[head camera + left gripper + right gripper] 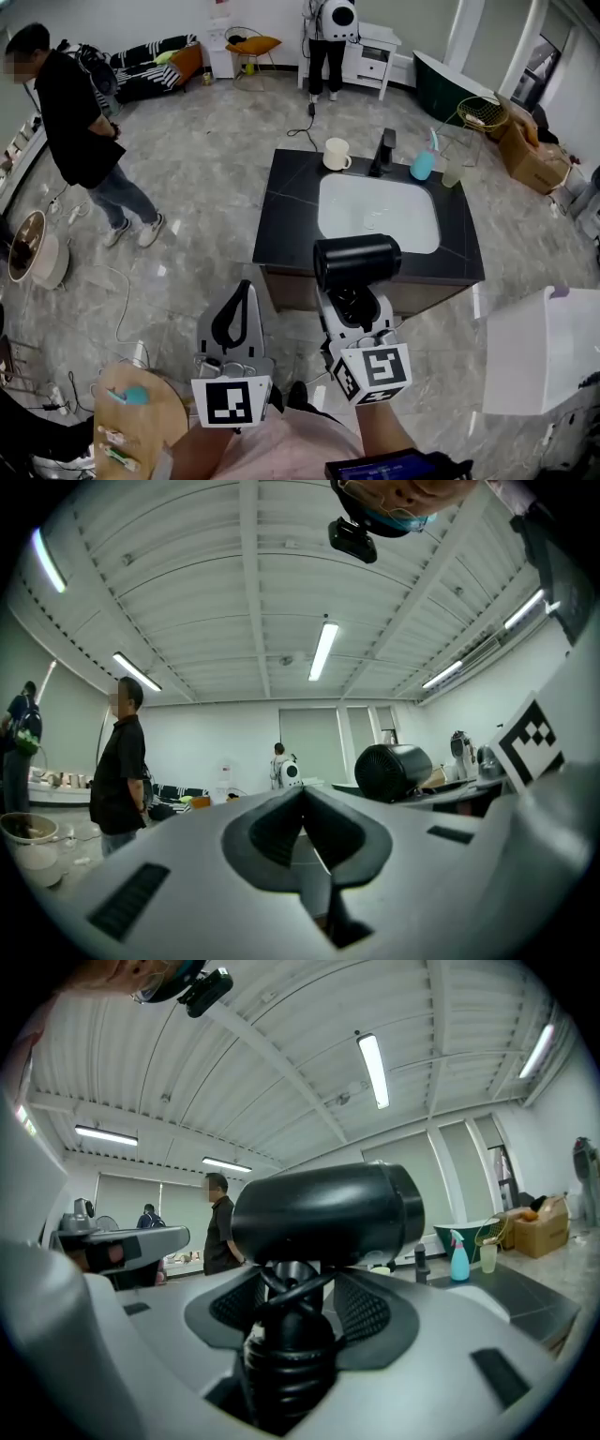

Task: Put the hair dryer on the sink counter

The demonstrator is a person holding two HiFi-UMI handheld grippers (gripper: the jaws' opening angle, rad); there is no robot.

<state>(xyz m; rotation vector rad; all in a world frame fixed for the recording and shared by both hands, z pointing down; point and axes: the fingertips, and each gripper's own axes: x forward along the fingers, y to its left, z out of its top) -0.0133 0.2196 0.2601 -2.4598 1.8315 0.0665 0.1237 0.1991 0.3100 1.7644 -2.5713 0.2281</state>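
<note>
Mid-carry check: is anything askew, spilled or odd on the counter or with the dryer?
Nothing stands out. The hair dryer is held by its handle in the right gripper, with its cord wound round the handle. On the sink counter, the mug, spray bottle and glass stand upright along the far edge. No spill shows.

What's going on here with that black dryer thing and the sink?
A person is working with hand-held tongs in each hand. The right tongs grip a black hair dryer by its handle and hold it in the air by the near edge of the black-topped sink counter. The dryer is not yet on the counter. The left tongs are closed and empty. A cream mug and a blue spray bottle stand behind the white basin.
</note>
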